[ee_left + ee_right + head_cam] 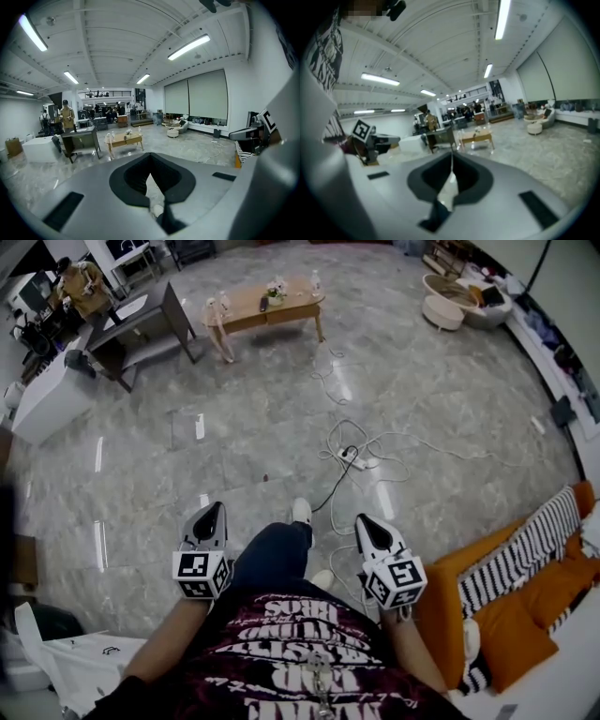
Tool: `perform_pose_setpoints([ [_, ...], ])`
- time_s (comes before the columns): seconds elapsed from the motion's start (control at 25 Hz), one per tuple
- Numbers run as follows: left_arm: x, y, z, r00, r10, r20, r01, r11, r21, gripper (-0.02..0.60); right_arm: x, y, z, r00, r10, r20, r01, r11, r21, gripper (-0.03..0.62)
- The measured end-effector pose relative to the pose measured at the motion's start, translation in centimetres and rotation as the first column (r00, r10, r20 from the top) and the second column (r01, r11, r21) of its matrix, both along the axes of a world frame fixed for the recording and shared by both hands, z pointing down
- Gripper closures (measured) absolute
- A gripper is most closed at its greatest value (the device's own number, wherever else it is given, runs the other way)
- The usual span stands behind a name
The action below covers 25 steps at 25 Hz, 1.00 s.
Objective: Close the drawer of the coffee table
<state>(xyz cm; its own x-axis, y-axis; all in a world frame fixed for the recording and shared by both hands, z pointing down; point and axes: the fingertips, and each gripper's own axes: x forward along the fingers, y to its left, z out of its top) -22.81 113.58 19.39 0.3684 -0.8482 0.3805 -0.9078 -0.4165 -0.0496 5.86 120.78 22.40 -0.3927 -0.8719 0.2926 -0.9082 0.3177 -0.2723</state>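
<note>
Grey left gripper (214, 510) and right gripper (365, 520), fingers together, empty

- Big open-plan hall. It reads as a lab or studio with home furniture staged in it, not a lived-in home.
- Polished stone floor (234, 418), wide and mostly bare.
- White ribbed ceiling (117, 42) with strip lights (190, 47), and a tall wall of blinds (197, 96).
- Mezzanine (105, 94) at the far end, with people and desks below it. One person (67, 116) stands by a dark worktop (79, 140).
- Living-room set: coffee table (267, 304), orange sofa (525, 601), round pouf (442, 312).
- Power strip (354, 457) and loose cables (339, 425) lie across the floor.
</note>
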Motion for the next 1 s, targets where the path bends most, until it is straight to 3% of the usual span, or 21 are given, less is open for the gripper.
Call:
perform_pose_setpoints([
  [0.4, 1.3, -2.1, 3.3, 0.999, 0.007, -0.040, -0.010, 0.998, -0.059, 0.560, 1.5, -1.5, 2.2, 1.000, 0.013, -0.012, -0.014, 0.996, -0.091, 0.559],
  [0.72, -6.2, -5.1, 8.0, 0.988, -0.145, -0.058, 0.133, 0.975, -0.179, 0.560, -5.1, -8.0, 5.0, 0.992, -0.126, -0.011, 0.122, 0.975, -0.188, 0.559],
  [1.0, -11.0, -14.9, 7.2, 0.986, -0.140, -0.088, 0.128, 0.983, -0.133, 0.560, -11.3, -18.8, 3.3, 0.985, -0.165, -0.045, 0.155, 0.973, -0.171, 0.559],
])
